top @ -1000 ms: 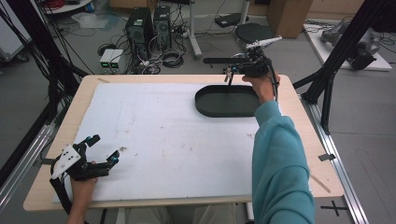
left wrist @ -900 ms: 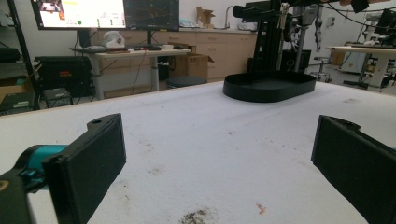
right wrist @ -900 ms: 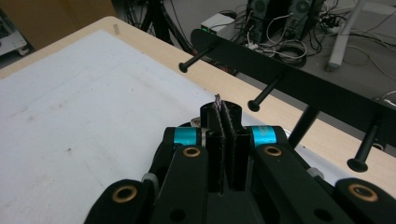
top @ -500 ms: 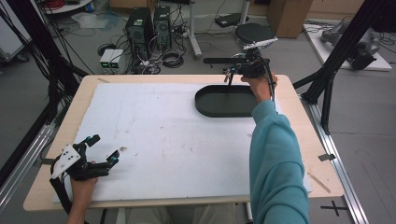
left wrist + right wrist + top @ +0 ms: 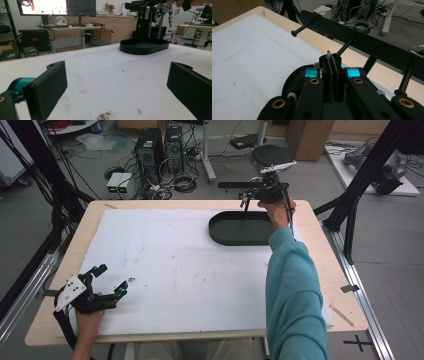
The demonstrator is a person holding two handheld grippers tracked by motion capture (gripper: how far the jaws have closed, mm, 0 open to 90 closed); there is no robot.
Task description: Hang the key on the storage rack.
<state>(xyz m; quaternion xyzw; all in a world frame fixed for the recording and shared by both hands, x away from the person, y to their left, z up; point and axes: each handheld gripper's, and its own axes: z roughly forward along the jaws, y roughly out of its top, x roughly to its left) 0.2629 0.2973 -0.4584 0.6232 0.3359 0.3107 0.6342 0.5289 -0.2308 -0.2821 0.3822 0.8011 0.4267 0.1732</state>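
High view: the right tongs [image 5: 248,196] hold a black rack with pegs [image 5: 239,185] above the far rim of the black oval tray [image 5: 220,232], which lies on the white foam sheet [image 5: 175,270] covering the table [image 5: 320,265]. The left tongs [image 5: 111,281] rest near the front left corner.
Left gripper view: the jaws stand wide apart with nothing between them; the tray [image 5: 145,47] lies well ahead.
Right gripper view: the right tongs [image 5: 332,60] are clamped together; the rack's bar [image 5: 367,42] and pegs run just beyond the tips
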